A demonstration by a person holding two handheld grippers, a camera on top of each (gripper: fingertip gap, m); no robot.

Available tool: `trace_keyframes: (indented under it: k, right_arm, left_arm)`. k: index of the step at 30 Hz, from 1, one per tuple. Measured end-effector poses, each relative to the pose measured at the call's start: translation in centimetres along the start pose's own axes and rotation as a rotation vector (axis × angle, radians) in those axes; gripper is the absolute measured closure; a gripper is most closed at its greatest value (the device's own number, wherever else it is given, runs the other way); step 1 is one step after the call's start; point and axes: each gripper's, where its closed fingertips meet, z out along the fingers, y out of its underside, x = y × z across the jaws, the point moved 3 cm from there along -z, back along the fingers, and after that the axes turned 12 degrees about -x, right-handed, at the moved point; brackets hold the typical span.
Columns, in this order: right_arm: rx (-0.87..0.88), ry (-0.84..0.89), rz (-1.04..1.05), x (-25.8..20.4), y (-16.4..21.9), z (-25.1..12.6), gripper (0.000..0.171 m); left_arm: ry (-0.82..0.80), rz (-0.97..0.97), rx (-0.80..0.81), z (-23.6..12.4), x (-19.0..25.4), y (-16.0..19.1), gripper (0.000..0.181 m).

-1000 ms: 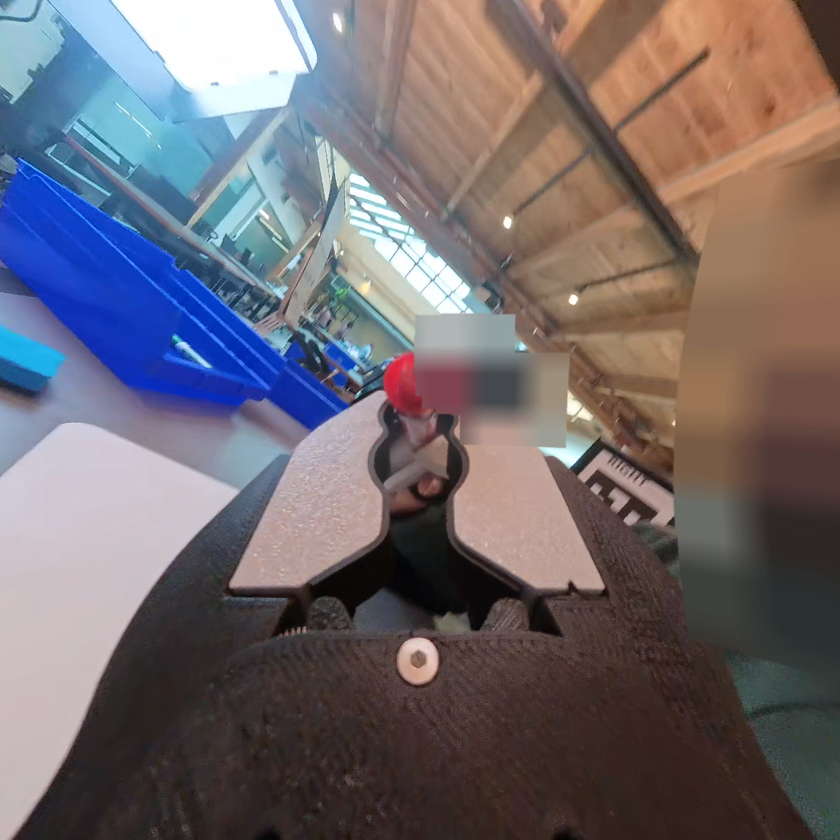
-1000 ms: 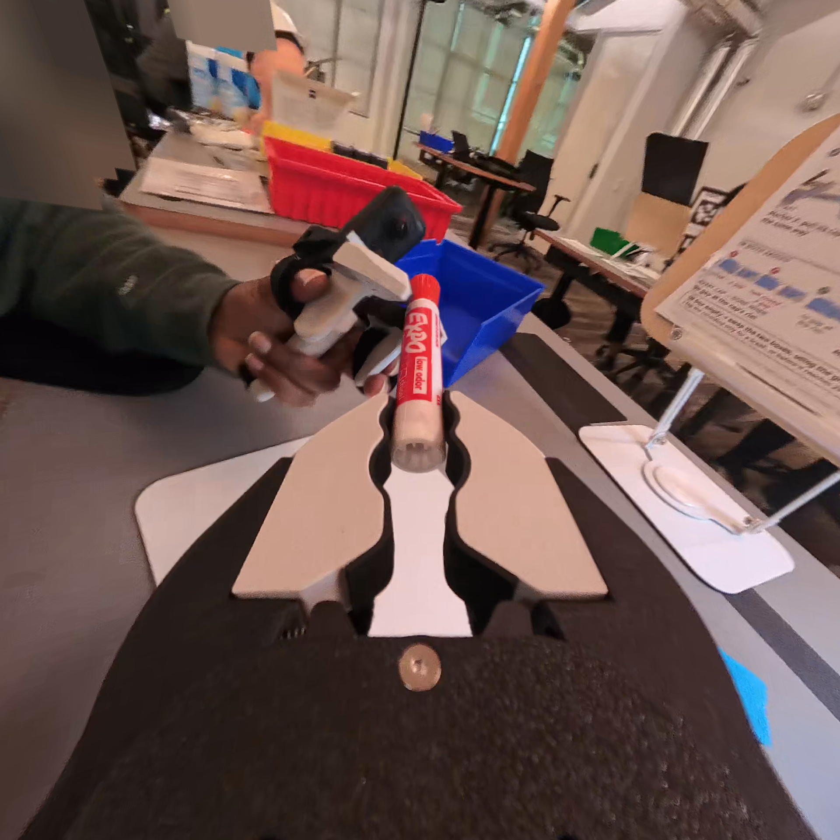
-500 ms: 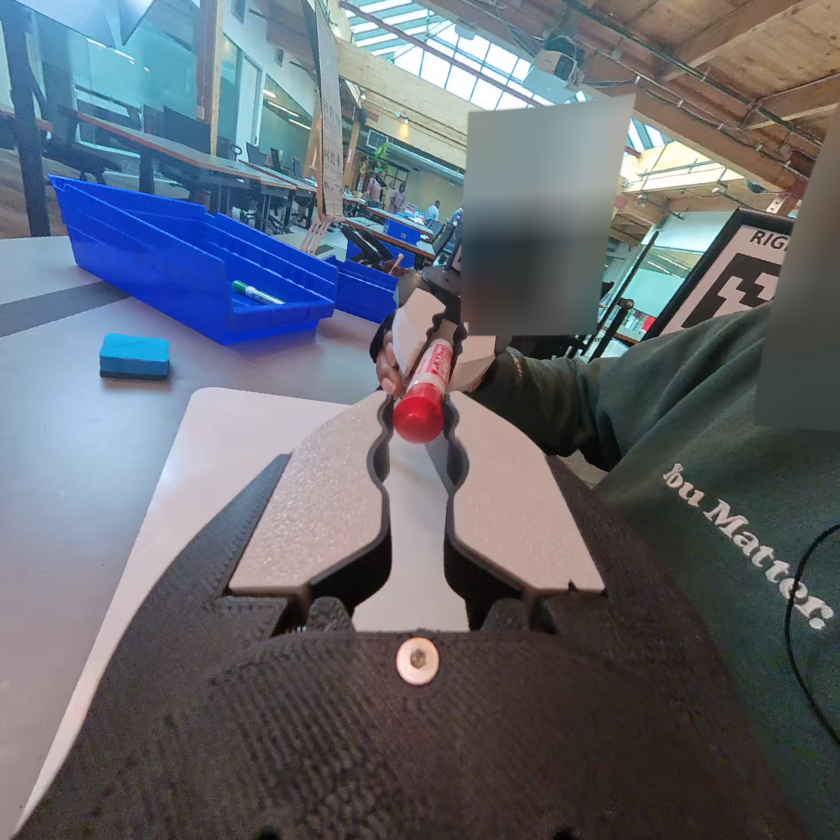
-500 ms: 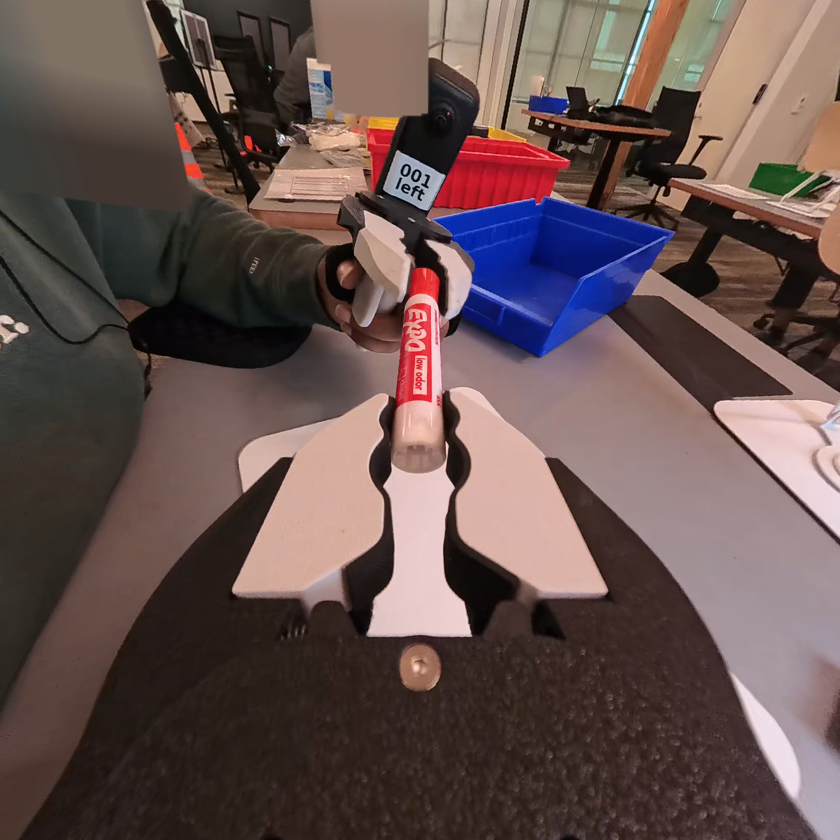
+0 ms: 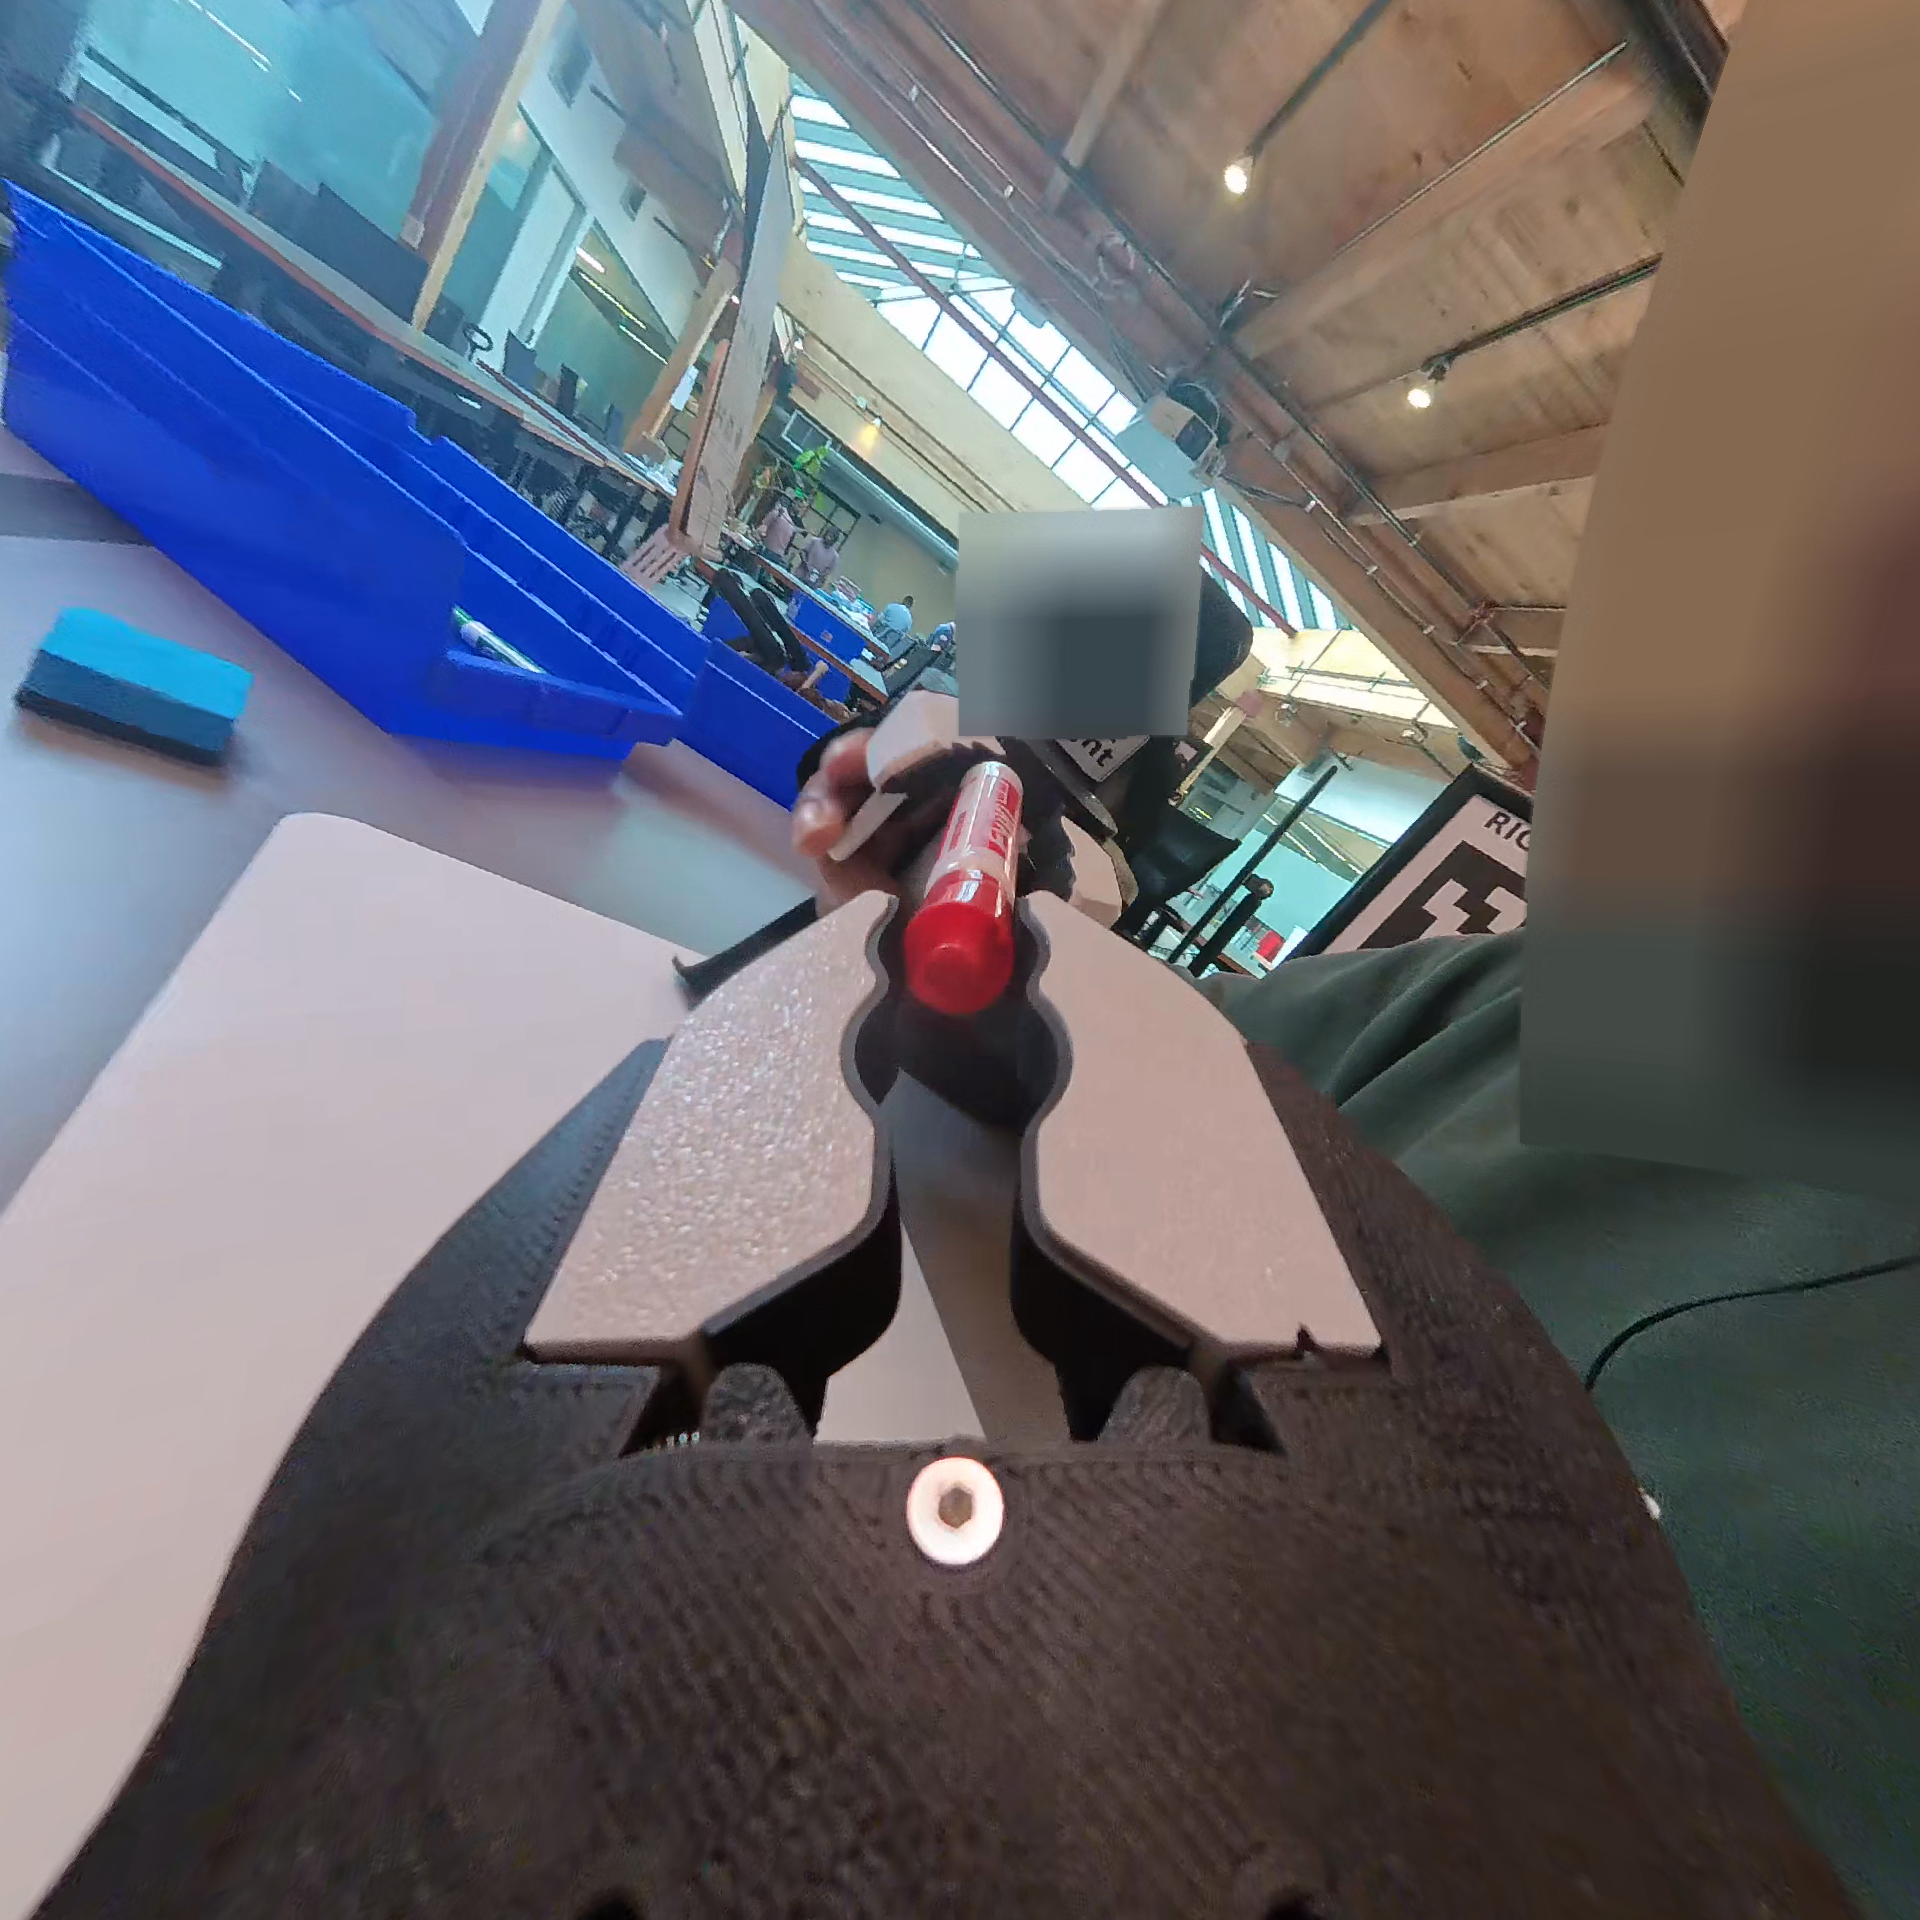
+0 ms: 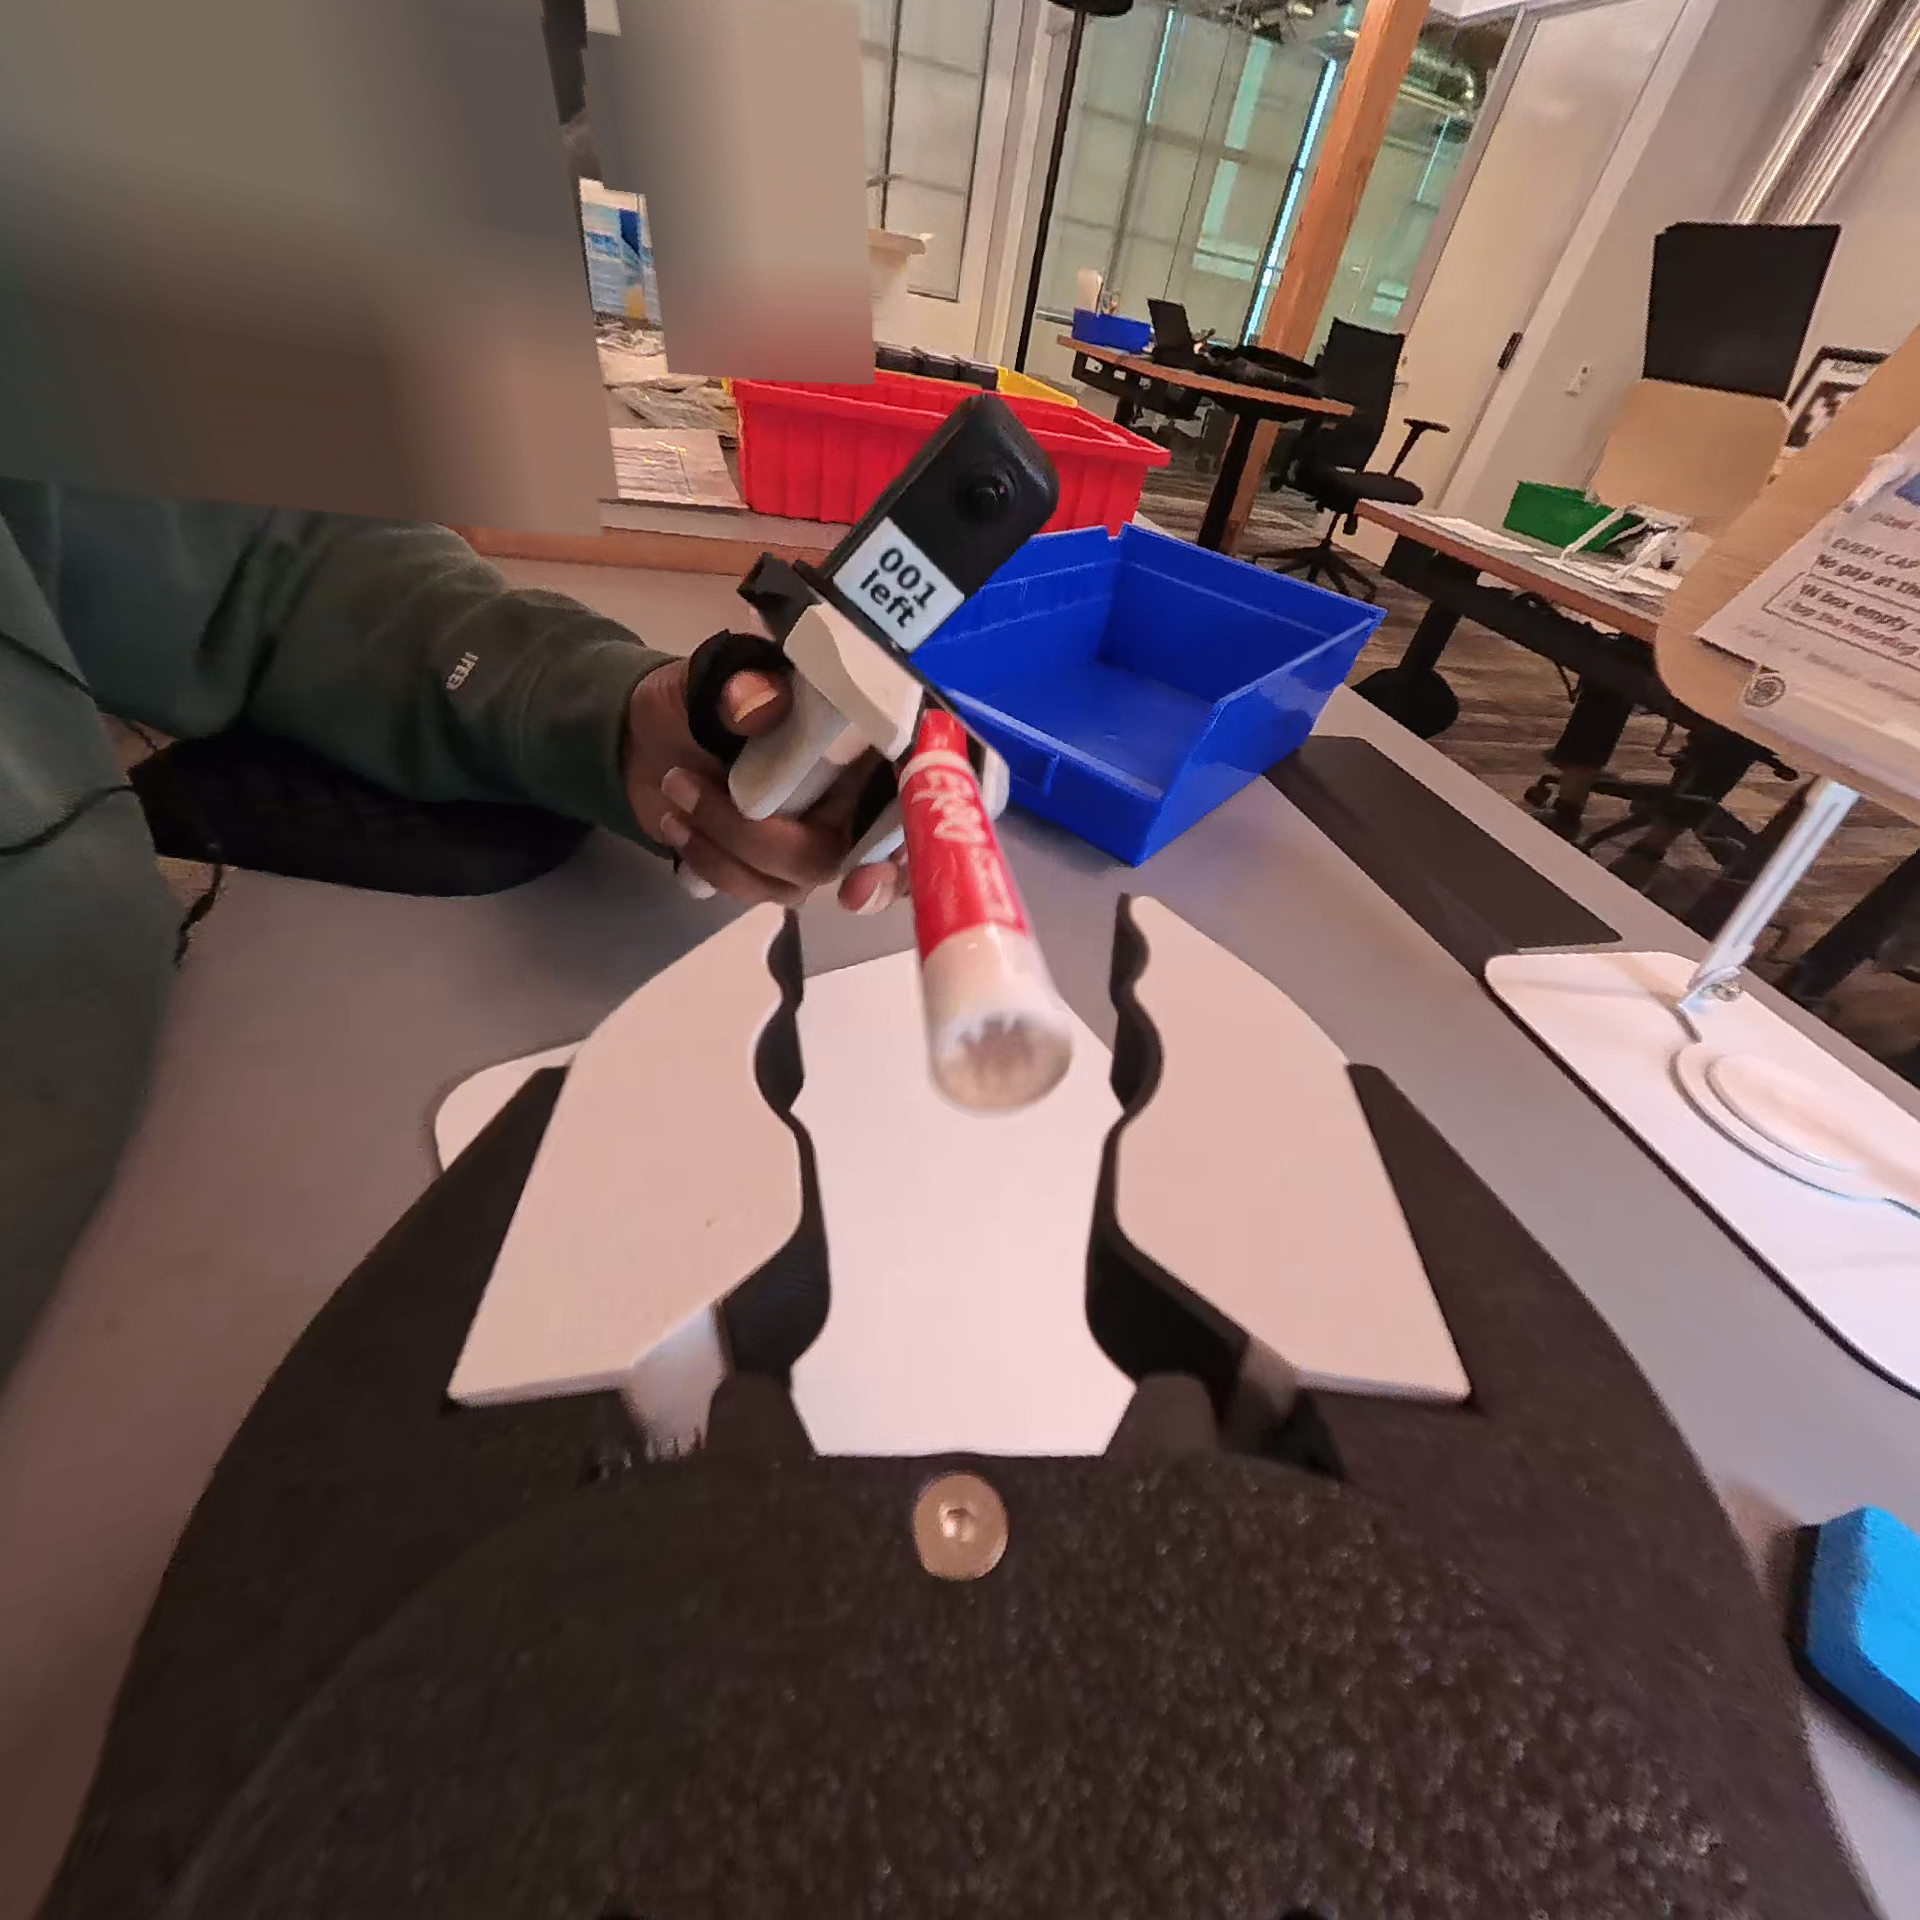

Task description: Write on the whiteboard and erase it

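I count 1 marker [image 6: 961, 914], red w/ a white butt end, and 1 whiteboard [image 5: 312, 1091] flat on the table under both tools. My left gripper [image 5: 956, 966] is clamped on the marker's red cap end; my right gripper [image 6: 951, 997] has its fingers spread wide, the marker's butt hanging free between them, touching neither as far as I can see. In the right view the left gripper [image 6: 935, 758] shows at 12 o'clock, a hand [image 6: 727, 821] wrapped on its handle.

1 blue eraser [image 5: 135, 681] sits on the table at 10 o'clock in the left view, apart from the board. Blue bins: 2 in the left view, the nearer bin [image 5: 343, 540] w/ 1 pen inside. Right view: 1 blue bin [image 6: 1153, 675] at 1 o'clock, 1 red bin [image 6: 831, 457] behind it. A white stand base [image 6: 1662, 1101] lies at 3 o'clock.
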Motion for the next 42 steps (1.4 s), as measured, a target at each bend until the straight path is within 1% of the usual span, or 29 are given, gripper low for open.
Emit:
trace_keyframes:
  k: [1, 6, 13, 21, 25, 34, 39, 42]
  right_arm:
    - [0.002, 0.004, 0.004, -0.1, -0.1, 0.3, 0.110]
    - [-0.026, -0.012, -0.009, -1.1, 0.3, 1.4, 0.111]
    - [-0.064, -0.069, -0.010, -2.3, 1.1, 2.5, 0.118]
    - [-0.059, -0.077, -0.004, -2.4, 1.4, 2.5, 0.127]
    - [-0.040, -0.090, -0.002, -2.6, 1.6, 2.5, 0.136]
    - [-0.050, -0.077, 0.048, -2.3, 2.2, 2.8, 0.138]
    - [-0.034, -0.075, 0.093, -1.9, 1.9, 2.8, 0.139]
    - [-0.015, -0.081, 0.112, -1.7, 1.4, 2.7, 0.140]
  left_arm:
    - [0.014, -0.014, -0.009, 0.4, 0.2, 0.3, 0.161]
    - [0.045, -0.075, -0.043, 2.0, 0.3, 1.6, 0.162]
    - [0.081, -0.115, -0.066, 3.0, 0.7, 2.5, 0.161]
    - [0.073, -0.146, -0.068, 3.0, 0.5, 2.8, 0.161]
    - [0.061, -0.162, -0.081, 3.1, 0.4, 3.0, 0.162]
    - [0.057, -0.221, -0.080, 3.2, -0.2, 3.5, 0.161]
    - [0.091, -0.266, -0.062, 3.2, -0.5, 3.2, 0.161]
    - [0.092, -0.233, -0.060, 3.1, -0.3, 2.6, 0.162]
